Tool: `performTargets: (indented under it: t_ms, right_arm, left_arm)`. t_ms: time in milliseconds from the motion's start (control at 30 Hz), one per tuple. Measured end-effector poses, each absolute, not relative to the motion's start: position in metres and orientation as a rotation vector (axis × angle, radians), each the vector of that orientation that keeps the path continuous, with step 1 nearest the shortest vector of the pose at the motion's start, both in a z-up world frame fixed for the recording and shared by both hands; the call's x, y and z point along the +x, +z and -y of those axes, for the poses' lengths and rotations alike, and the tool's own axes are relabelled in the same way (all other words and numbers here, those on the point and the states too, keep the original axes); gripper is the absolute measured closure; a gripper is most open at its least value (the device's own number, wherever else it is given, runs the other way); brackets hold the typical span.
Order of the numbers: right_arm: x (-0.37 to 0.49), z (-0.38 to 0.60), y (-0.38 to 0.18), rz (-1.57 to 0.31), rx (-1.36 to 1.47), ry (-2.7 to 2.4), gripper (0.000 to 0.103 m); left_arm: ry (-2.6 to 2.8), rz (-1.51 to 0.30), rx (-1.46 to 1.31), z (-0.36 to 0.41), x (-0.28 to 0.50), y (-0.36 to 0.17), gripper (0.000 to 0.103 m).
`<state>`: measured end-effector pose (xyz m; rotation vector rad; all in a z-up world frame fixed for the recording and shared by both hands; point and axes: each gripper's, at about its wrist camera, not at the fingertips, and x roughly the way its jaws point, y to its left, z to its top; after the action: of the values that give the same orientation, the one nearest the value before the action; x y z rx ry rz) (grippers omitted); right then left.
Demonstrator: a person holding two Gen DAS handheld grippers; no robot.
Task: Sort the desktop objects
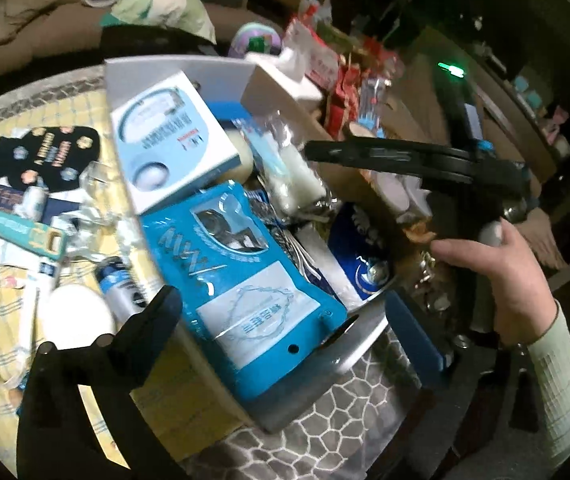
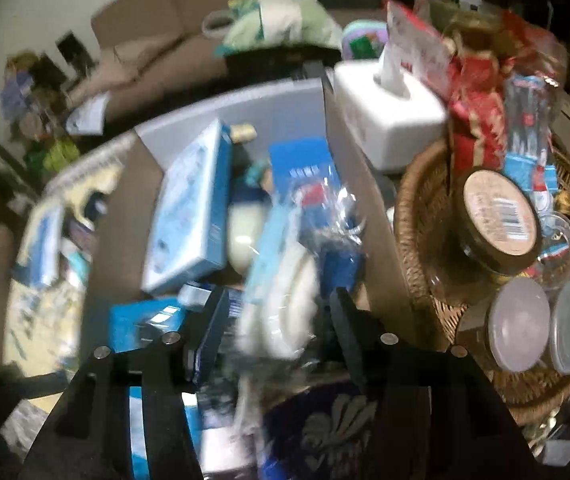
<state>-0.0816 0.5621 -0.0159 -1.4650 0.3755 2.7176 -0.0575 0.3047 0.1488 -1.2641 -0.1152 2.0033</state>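
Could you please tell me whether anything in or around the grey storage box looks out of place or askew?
Yes. The large blue flat packet lies tilted over the grey storage box's near rim, its lower end hanging outside. The white-and-blue carton leans on other items rather than lying flat.

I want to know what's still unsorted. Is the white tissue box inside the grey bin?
No. The white tissue box stands outside the grey bin, just beyond its right wall, next to the wicker basket.
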Motion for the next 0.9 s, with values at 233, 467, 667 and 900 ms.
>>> performTargets:
  t_ms: [233, 467, 667, 900]
  right_arm:
    - [-0.05, -0.517, 0.026, -0.405, -1.403, 2.866, 0.011]
    - [-0.037, -0.446, 0.018, -0.291, -1.495, 2.922, 0.001]
    - [-0.024, -0.385, 0.021, -0.31, -1.509, 3.032, 0.001]
    - [-0.022, -0.305, 0.011, -0.234, -1.553, 3.117, 0.001]
  left_arm:
    - [2.095, 0.135, -1.261, -0.256, -0.051, 0.162, 0.0]
    - [2.205, 0.133, -1.25, -0.189, -0.041, 0.172, 0.0]
    - [2.331, 0.149, -1.258, -0.097, -0.034, 0.177, 0.0]
    - [2.442, 0.235, -1.339, 0.008, -0.028, 0.155, 0.0]
